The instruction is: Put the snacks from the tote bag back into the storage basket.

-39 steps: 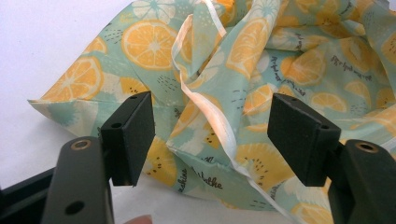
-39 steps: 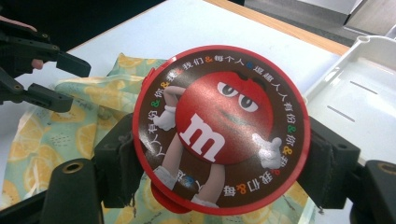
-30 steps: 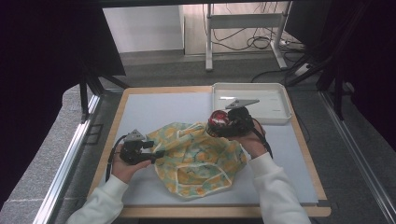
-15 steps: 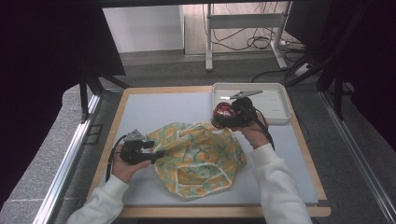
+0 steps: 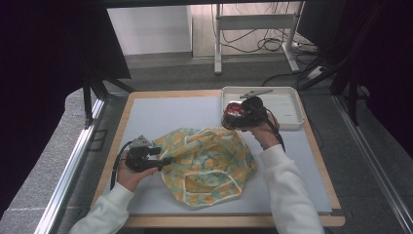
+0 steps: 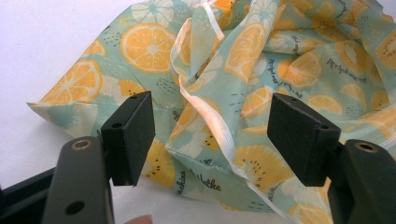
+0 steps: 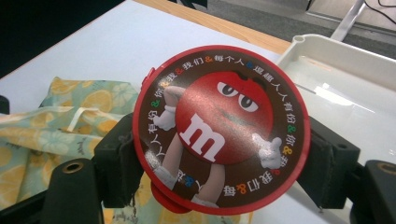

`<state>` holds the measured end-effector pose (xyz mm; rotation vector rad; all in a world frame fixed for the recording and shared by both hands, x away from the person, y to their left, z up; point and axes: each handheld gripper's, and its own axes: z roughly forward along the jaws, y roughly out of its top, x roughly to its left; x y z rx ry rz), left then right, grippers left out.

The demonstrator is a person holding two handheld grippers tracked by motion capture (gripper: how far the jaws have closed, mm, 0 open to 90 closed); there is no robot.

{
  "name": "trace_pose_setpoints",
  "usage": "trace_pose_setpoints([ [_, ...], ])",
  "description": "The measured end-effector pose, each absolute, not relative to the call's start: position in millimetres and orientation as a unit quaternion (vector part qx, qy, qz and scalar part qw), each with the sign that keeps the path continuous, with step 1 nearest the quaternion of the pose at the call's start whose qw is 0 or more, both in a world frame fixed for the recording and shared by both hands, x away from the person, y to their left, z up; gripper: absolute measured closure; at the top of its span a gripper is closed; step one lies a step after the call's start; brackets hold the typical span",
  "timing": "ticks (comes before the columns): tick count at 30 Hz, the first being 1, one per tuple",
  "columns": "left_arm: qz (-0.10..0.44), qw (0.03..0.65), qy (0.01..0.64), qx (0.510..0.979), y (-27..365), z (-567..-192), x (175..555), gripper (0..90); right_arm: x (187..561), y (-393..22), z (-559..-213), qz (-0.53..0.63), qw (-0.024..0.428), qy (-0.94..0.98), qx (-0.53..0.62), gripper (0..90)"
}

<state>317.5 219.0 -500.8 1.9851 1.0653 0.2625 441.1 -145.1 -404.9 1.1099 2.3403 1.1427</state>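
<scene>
The desk (image 5: 146,117) carries a grey mat with a wooden border. A crumpled cloth bag (image 5: 207,165) printed with orange slices on pale green lies on the mat, toward the near edge and roughly midway between the left and right edges. A white cord runs along its hem.

A white tray (image 5: 292,105) sits at the far right corner of the desk. A flat grey object (image 5: 255,92) rests across its far rim.

The right gripper (image 5: 238,114) is held above the mat just beside the tray's left wall, near the far edge of the bag. Its jaws are clamped on the two sides of a round red container (image 7: 219,130), whose lid shows a red cartoon candy figure ringed with printed characters. In the right gripper view the container stands between the bag and the tray.

The left gripper (image 5: 163,158) rests at the bag's left edge. In the left gripper view its jaws stand apart, with the bag's folded hem (image 6: 205,112) between and beyond them. Contact with the cloth cannot be confirmed.
</scene>
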Motion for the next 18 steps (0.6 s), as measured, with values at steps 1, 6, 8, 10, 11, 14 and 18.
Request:
trace_pose_setpoints([
  [1,0.105,0.423,0.426,0.793,219,-501,317,32.6,443,-146,-405,0.397,0.155,0.817,0.389,25.4],
  [6,0.106,0.423,0.426,0.792,219,-501,317,32.6,451,-148,-409,0.392,0.157,0.815,0.396,25.4],
  [8,0.107,0.424,0.427,0.792,219,-501,317,32.6,453,-150,-411,0.39,0.158,0.814,0.401,25.4],
  [10,0.107,0.424,0.427,0.791,219,-500,317,32.6,456,-151,-412,0.388,0.159,0.812,0.405,25.4],
  [11,0.107,0.424,0.427,0.791,219,-501,317,32.6,459,-152,-414,0.386,0.16,0.811,0.409,25.4],
  [14,0.107,0.424,0.428,0.791,220,-501,318,32.6,462,-153,-415,0.384,0.162,0.81,0.413,25.4],
  [18,0.107,0.423,0.428,0.791,220,-501,318,32.6,470,-155,-417,0.382,0.156,0.809,0.419,25.4],
])
